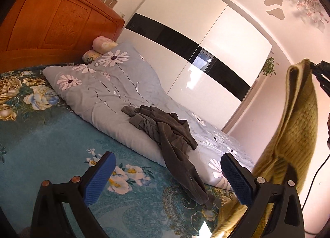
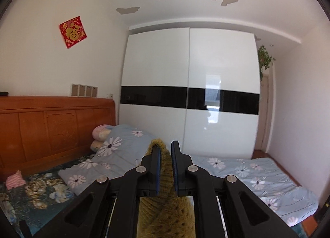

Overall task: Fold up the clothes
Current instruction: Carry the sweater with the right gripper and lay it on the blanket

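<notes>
Sweater [image 1: 292,126] hangs pinched in the right gripper [image 2: 166,165] over the bed [image 1: 51,135], left gripper [image 1: 168,173] spread empty, likely needing to catch a hanging edge next.

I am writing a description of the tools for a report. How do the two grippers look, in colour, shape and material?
Both look alike. The left gripper has a black plastic frame with triangular cut-outs, round silver and copper-coloured rivets, and flat blue textured pads. The right gripper has the same black frame, silver rivets and blue-edged pads.
</notes>
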